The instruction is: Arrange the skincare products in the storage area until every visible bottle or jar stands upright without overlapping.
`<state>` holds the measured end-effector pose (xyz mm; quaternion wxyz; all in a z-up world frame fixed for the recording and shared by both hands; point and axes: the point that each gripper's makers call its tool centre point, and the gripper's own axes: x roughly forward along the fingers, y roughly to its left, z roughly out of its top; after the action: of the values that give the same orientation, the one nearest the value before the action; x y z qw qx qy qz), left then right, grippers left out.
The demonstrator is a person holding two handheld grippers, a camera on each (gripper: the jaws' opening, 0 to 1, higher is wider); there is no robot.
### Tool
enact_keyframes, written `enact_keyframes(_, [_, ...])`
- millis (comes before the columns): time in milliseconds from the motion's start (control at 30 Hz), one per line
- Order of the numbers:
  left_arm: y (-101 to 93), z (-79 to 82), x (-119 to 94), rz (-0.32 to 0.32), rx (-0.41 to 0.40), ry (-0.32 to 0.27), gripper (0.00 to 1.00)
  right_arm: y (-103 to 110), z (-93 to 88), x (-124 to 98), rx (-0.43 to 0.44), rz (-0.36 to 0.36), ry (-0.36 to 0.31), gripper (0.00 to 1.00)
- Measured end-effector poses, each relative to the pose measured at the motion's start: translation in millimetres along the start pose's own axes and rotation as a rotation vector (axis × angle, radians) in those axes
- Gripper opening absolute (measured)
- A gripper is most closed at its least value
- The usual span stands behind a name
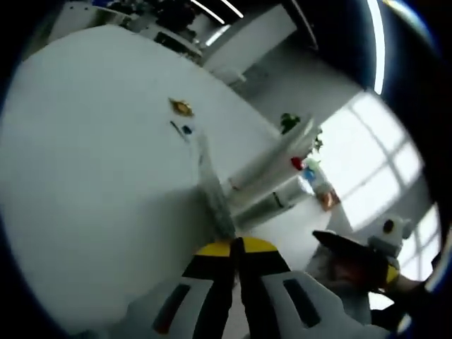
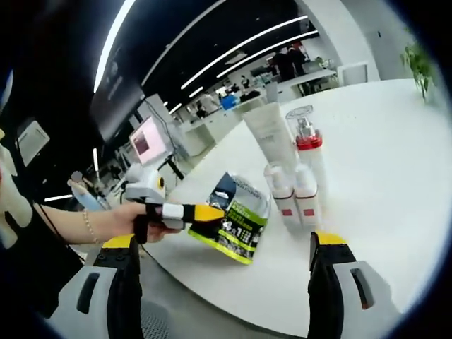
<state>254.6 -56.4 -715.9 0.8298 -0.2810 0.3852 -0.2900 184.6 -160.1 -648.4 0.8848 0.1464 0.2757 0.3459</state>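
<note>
Skincare products stand grouped on a white round table (image 2: pixel 395 176) in the right gripper view: a tall white tube (image 2: pixel 270 138) upright at the back, a clear pump bottle with a red collar (image 2: pixel 308 145) just beside it, and two small white bottles with red labels (image 2: pixel 293 194) side by side in front, touching or nearly so. Left of them, at the table's near edge, a green-and-white pouch (image 2: pixel 239 212) is tilted off the surface — the left gripper (image 2: pixel 205 213), held in a person's hand (image 2: pixel 138 215), meets its edge with its yellow-tipped jaws together. Whether the pouch also rests on the table I cannot tell.

The right gripper (image 2: pixel 222 244) has its jaws spread wide with nothing between them, rising at either side of the view's bottom.

In the left gripper view the scene is rolled and blurred. The left gripper (image 1: pixel 236 247) shows its yellow tips pressed close, pinching the thin edge of the pouch (image 1: pixel 215 198), which runs away from the jaws edge-on. Beyond it are the white tube (image 1: pixel 272 162) and the red-collared bottle (image 1: pixel 298 166) — details there are too smeared to read. A small gold-coloured object (image 1: pixel 181 106) and a blue speck (image 1: pixel 186 130) lie apart on the tabletop (image 1: pixel 92 141).
</note>
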Motion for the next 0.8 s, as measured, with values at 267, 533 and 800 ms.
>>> enact_keyframes(267, [27.4, 0.1, 9.1, 0.144, 0.081, 0.016, 0.06, -2.4, -1.9, 1.9, -0.013, -0.002, 0.019, 1.0])
enact_keyframes(533, [37.3, -3.2, 14.2, 0.274, 0.35, 0.097, 0.17, -3.7, -1.3, 2.0, 0.011, 0.002, 0.004, 1.0])
enact_keyframes(800, [42.1, 1.2, 18.1, 0.322, 0.446, 0.137, 0.22, -2.5, -0.3, 2.7, 0.017, 0.003, 0.0, 1.0])
